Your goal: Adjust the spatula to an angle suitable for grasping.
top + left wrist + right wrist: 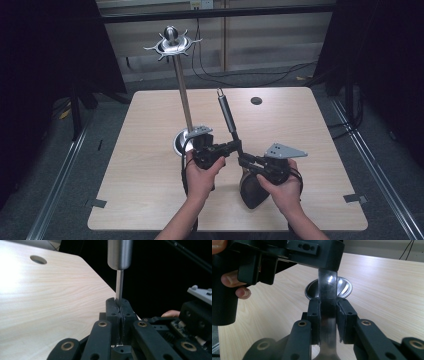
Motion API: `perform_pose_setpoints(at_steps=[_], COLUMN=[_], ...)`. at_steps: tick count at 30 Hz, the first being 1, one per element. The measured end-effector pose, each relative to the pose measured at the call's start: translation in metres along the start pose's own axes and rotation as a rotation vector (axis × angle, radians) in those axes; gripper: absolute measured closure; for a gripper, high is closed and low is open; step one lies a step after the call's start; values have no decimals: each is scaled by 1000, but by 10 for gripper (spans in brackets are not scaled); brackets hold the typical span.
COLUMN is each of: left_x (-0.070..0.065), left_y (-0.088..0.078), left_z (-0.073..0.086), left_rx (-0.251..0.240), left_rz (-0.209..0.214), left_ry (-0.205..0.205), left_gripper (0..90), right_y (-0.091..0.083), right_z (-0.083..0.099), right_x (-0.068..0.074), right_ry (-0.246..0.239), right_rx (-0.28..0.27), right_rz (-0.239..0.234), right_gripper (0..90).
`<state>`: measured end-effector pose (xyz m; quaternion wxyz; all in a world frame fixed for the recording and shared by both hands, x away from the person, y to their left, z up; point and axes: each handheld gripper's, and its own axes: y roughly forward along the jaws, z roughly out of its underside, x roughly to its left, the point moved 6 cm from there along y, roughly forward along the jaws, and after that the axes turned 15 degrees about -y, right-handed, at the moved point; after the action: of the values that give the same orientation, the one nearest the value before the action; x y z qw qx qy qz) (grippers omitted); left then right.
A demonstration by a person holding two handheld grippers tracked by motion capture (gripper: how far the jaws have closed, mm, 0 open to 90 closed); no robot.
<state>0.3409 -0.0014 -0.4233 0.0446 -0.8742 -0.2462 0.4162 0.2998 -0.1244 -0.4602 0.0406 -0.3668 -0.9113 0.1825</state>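
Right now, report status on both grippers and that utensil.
Left gripper shut on utensil neck. Right gripper shut on its flat shank. Utensil tilted above table. Hook stand close on the left.

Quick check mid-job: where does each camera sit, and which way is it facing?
High view: above the person's side, looking forward and down on the table; shows left hand, right hand, left tool, right tool.
Left gripper view: rides the left tool, looks along the utensil; own jaws shut on its flat shank.
Right gripper view: rides the right tool, faces the rack base; own jaws clamp the shank.
Shared: both gripper views show utensil and table.
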Motion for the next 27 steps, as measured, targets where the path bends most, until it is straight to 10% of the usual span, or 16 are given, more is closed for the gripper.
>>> perform_pose_setpoints(at_steps=[13,27], left_x=[1,-4], left_y=[-17,-37], left_z=[-20,-44], left_rx=[-13,-46], left_rz=[-60,-83], left_ry=[81,134], left_gripper=[883,882], right_y=[-12,-7], right_z=[21,35], right_x=[-20,-23], right_ry=[7,6], right_rx=[61,123], right_rz=[1,-11], right_gripper=[362,173])
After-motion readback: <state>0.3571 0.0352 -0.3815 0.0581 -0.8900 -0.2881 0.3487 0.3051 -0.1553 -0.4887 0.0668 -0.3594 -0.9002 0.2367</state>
